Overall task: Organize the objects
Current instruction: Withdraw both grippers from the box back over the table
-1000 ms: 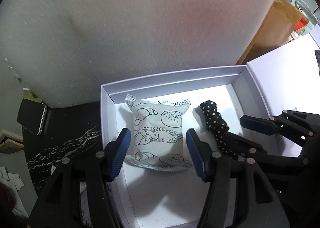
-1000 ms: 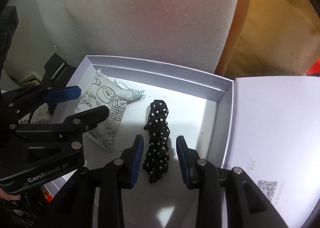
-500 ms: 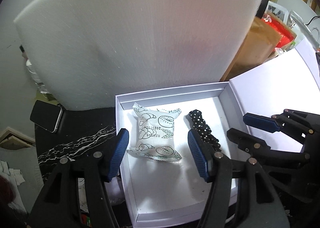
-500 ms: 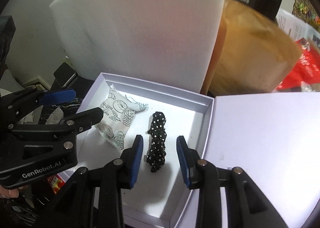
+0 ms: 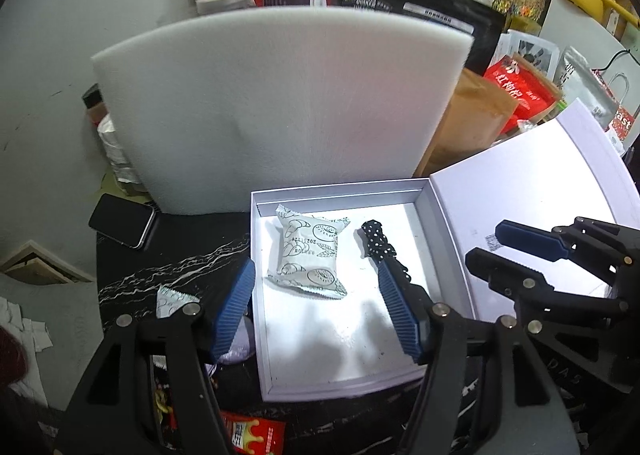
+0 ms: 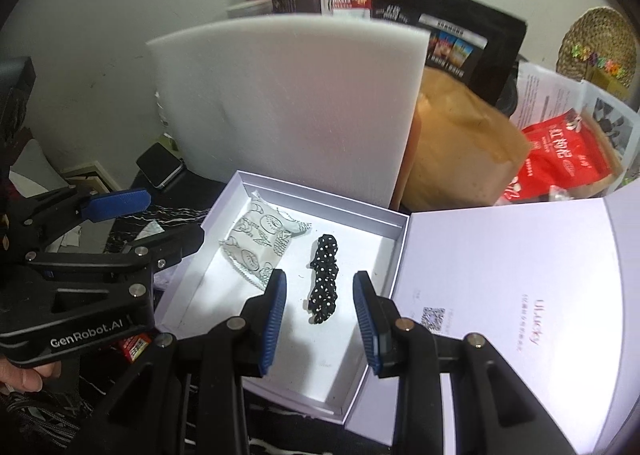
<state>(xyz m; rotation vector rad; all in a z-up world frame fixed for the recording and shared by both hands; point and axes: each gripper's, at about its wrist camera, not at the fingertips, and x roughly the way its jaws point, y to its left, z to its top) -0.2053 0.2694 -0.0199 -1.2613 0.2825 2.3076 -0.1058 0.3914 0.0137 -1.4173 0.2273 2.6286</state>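
Item: snack pack, lying flat in the box beside the scrunchie. We judge it light, crinkly and slippery, its contents crushable; we would pinch it across the short sides or by a crimped end. Scrunchie: soft, limp; take at mid-length. Left hand-held gripper empty, jaws opening. Right hand-held gripper narrow, empty, above the scrunchie.

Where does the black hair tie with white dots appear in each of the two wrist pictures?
Left wrist: the hair tie lies right of centre in the white box, partly behind the left gripper's right finger.
Right wrist: it lies near centre, seen between the right gripper's fingers.
Shared landmark: the printed snack packet to its left.
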